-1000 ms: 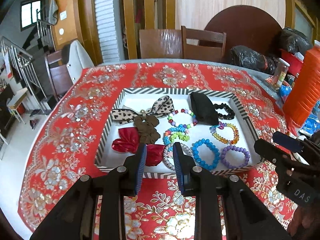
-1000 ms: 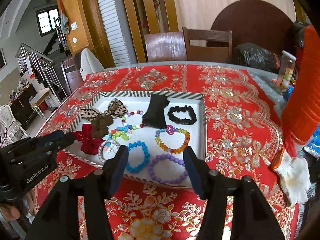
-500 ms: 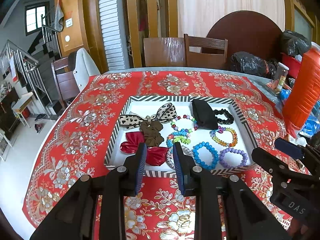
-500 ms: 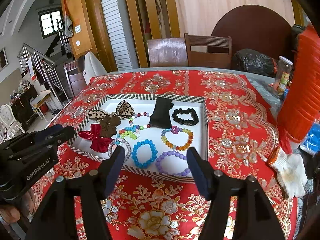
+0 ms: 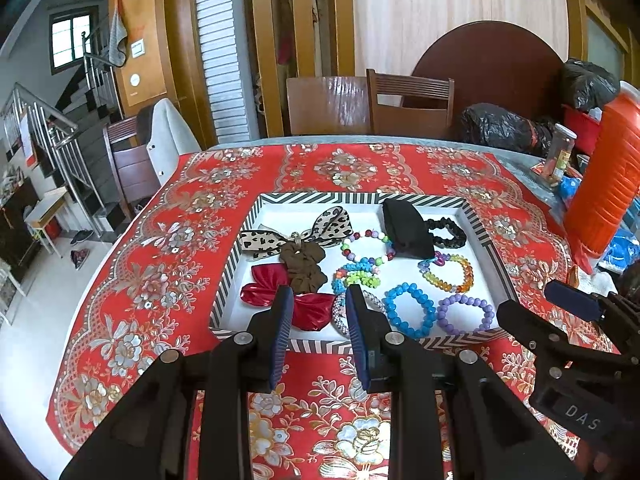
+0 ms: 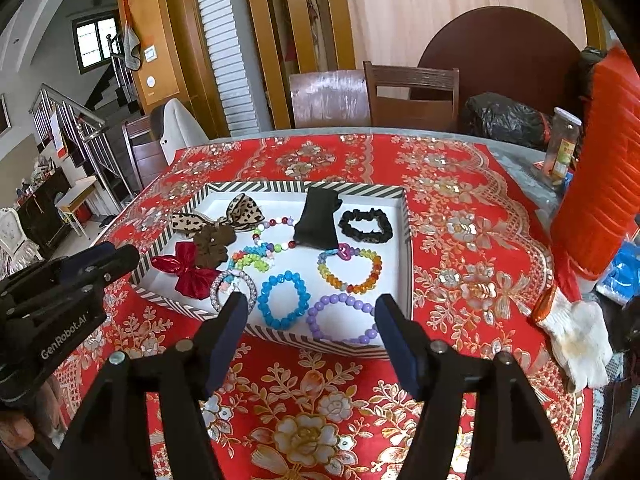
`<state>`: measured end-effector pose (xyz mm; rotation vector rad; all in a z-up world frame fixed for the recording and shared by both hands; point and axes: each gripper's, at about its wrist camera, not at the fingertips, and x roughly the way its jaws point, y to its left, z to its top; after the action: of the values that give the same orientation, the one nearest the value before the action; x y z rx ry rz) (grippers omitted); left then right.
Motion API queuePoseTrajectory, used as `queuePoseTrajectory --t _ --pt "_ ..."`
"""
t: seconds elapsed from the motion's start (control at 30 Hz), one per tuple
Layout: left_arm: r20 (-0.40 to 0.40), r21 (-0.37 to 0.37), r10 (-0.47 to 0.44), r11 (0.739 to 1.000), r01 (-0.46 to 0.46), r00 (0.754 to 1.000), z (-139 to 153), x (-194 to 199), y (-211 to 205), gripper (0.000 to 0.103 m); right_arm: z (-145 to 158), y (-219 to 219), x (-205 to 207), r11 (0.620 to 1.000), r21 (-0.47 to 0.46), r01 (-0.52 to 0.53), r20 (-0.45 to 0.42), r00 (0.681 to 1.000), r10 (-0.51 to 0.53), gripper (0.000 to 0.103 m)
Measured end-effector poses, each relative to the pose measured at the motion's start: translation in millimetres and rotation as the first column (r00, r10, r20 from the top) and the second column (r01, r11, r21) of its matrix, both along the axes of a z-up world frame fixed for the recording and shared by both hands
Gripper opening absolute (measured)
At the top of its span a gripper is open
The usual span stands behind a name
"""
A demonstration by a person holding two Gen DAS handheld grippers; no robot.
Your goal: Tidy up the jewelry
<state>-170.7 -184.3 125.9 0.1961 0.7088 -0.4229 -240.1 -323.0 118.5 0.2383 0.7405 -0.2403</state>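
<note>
Nearest the cameras, both grippers hang over the red cloth (image 6: 460, 216), short of the tray's (image 6: 405, 248) near rim, each empty. Left gripper (image 5: 318, 330): jaws parted narrowly. Right gripper (image 6: 308, 340): jaws have just been opening and stand wide, with nothing between them. Beyond them, in the tray, lie bead bracelets (image 6: 282, 300), bows (image 5: 296, 232) and scrunchies (image 6: 366, 225), seemingly sorted. Judgement: placement looks finished or between picks; any next pick requires advancing over the rim and descending onto one item.

A tray (image 6: 406, 240) sits mid-bench (image 6: 460, 216), holding bows left, bracelets right. A glove (image 6: 576, 336), seemingly, lies to its right.
</note>
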Motion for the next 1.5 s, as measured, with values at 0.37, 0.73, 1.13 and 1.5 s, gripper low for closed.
queuePoseTrajectory --t 0.37,0.73,1.13,1.5 --pt "-0.01 0.007 0.001 1.0 -0.001 1.0 -2 1 0 0.028 -4 1 0 1.0 0.005 -0.008 -0.013 1.0 0.008 0.069" --pt "-0.016 0.009 0.004 1.0 -0.004 1.0 -4 3 0 0.028 -6 3 1 1.0 0.003 -0.014 -0.021 1.0 0.014 0.069" --pt "-0.016 0.01 0.006 1.0 -0.006 1.0 -9 2 1 0.028 -8 5 2 1.0 0.014 -0.016 -0.022 1.0 0.017 0.069" --pt "-0.025 0.01 0.013 1.0 -0.013 1.0 -11 3 4 0.028 -9 4 2 1.0 0.016 -0.024 -0.029 0.999 0.025 0.069"
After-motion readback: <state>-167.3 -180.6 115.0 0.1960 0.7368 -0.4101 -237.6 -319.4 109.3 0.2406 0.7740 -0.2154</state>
